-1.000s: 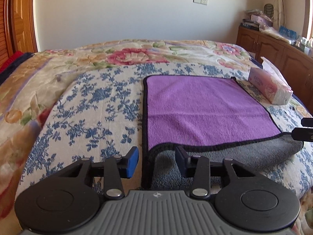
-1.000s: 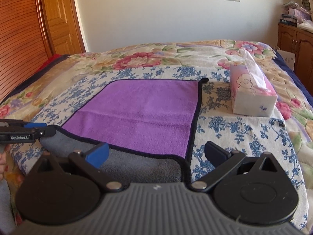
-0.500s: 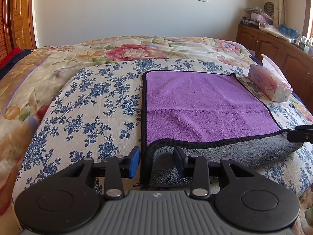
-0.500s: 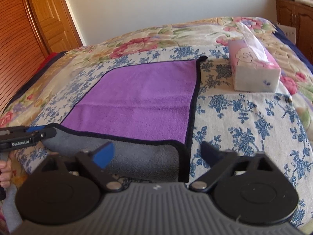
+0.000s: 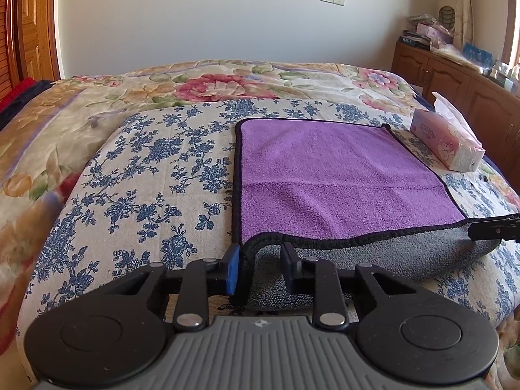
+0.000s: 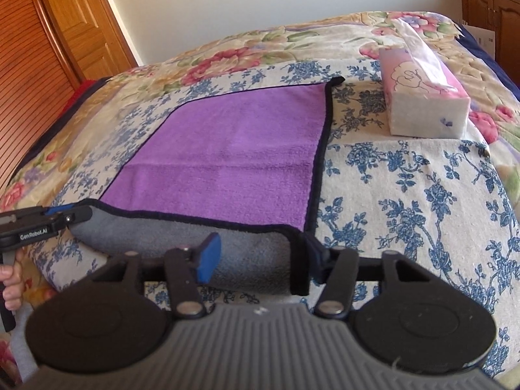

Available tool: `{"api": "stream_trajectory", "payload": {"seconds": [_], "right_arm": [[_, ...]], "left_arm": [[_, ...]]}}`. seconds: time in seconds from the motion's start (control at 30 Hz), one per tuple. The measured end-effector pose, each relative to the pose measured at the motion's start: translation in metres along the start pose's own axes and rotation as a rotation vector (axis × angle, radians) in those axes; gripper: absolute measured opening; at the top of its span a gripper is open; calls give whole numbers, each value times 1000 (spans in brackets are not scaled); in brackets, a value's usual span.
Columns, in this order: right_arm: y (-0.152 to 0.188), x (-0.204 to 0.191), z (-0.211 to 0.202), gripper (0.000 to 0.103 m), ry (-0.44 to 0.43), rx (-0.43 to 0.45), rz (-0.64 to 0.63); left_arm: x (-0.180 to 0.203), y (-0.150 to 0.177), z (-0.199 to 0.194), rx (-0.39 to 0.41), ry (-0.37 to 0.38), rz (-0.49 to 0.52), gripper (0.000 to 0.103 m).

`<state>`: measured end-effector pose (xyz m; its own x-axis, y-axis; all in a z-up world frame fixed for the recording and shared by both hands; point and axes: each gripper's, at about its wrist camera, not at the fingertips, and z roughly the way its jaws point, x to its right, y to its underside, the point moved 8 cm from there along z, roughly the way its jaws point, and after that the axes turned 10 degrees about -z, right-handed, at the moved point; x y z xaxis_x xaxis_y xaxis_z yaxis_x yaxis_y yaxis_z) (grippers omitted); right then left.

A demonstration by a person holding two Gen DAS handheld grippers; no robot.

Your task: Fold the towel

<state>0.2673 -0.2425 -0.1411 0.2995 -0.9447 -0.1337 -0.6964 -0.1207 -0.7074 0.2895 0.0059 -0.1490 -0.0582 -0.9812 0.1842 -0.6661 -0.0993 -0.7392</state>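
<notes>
Risk: both claws are spread w/ nothing pinched, so a lift now leaves the towel (image 5: 341, 175) behind. Left gripper (image 5: 260, 265) straddles the near-left hem, right gripper (image 6: 260, 256) straddles the near-right corner; if either closes on the black edging only, cloth may slip & the fold goes crooked. Near edge droops grey over the bed's lip, so it could slide off. Towel lies purple side up on a blue-flowered bedspread (image 5: 146, 169). Tissue box (image 6: 425, 97) sits just right of it. Wooden door (image 6: 81, 22) left, cabinets (image 5: 455, 81) right.
</notes>
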Motion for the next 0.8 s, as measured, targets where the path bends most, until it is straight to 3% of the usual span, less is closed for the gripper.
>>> {"api": "stream_trajectory", "payload": {"seconds": [0.07,0.3,0.43,0.47,0.8], "right_arm": [[1,2,1,48,4,-8,2],[1,7,0,22,20,-21,-3],[1,8,-1,18,26,-15,-5],[1,7,0,10,25,-15,-9],[-1,4,-1,7,34,-10,-52]], "left_arm": [[0,1,0,-2,0,4,26],[0,3,2,-13,5,1,16],[-2,3,2,-10,-1,-13,11],[-2,3,2,-10,-3,-14,10],[2,3,0,5,11,-6,6]]}}
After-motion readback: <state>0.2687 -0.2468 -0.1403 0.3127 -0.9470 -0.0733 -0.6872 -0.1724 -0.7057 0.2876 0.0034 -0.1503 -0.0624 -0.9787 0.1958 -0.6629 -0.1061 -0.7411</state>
